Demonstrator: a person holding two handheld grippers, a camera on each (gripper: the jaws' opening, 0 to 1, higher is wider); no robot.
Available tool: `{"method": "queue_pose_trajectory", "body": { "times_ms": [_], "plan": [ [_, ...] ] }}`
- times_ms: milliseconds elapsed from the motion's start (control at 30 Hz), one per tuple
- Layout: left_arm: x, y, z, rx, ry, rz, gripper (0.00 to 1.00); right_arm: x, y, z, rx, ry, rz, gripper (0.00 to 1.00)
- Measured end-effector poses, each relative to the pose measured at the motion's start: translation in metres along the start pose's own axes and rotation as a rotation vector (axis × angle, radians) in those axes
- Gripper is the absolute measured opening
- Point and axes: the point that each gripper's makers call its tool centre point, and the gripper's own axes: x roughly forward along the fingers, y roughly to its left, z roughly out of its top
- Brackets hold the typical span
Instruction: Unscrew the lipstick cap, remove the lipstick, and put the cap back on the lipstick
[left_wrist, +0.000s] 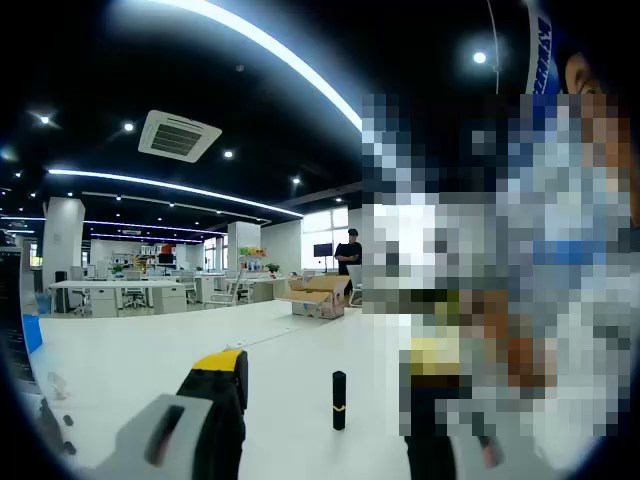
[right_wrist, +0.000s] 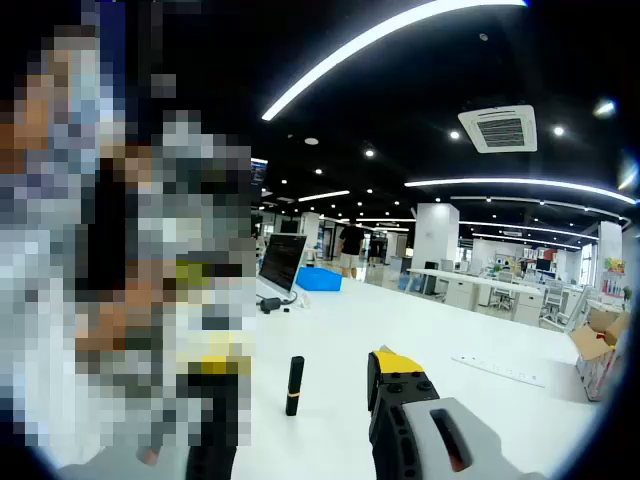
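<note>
Lipstick (left_wrist: 339, 400) stood upright and capped on the white table (left_wrist: 150, 350), between and ahead of both grippers, left (left_wrist: 325, 395) and right (right_wrist: 300, 385), jaws apart; a careless jaw could tip the narrow tube.

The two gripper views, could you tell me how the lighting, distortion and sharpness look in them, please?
Left gripper view: ceiling light strips bow with the fisheye; the white table is bright and evenly lit, the upright lipstick sharp, and the left gripper blurs at its near base. Right gripper view: the same curved strips, the lipstick crisp with a faint shadow, the right gripper soft up close.
</note>
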Motion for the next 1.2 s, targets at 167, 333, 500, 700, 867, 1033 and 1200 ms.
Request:
{"method": "queue_pose_trajectory", "body": {
  "times_ms": [167,333,500,700,867,1033,1200],
  "plan": [
    [-0.003,0.001,0.0017,0.004,-0.006,0.006,0.63,-0.0003,0.0019,0.0028,-0.004,-0.007,0.002,0.48],
    [-0.0046,0.0029,0.0034,0.0,-0.011,0.012,0.63,0.0007,0.003,0.0025,-0.001,-0.009,0.01,0.48],
    [-0.0037,0.0028,0.0036,0.002,-0.011,0.011,0.63,0.0004,0.0018,0.0021,0.002,-0.009,0.008,0.48],
    [-0.002,0.0031,0.0002,0.002,-0.001,0.01,0.63,0.0004,0.0026,0.0021,0.0,-0.009,0.007,0.48],
    [-0.0032,0.0055,-0.0007,0.001,-0.001,0.01,0.64,-0.0011,0.002,0.0032,-0.004,-0.011,0.004,0.48],
    [-0.0044,0.0064,0.0,-0.001,-0.007,0.012,0.63,-0.0011,0.001,0.003,-0.003,-0.009,0.0,0.48],
    [-0.0044,0.0047,0.0004,0.001,-0.01,0.008,0.63,0.0003,0.0016,0.0028,0.0,-0.009,0.004,0.48]
  ]
}}
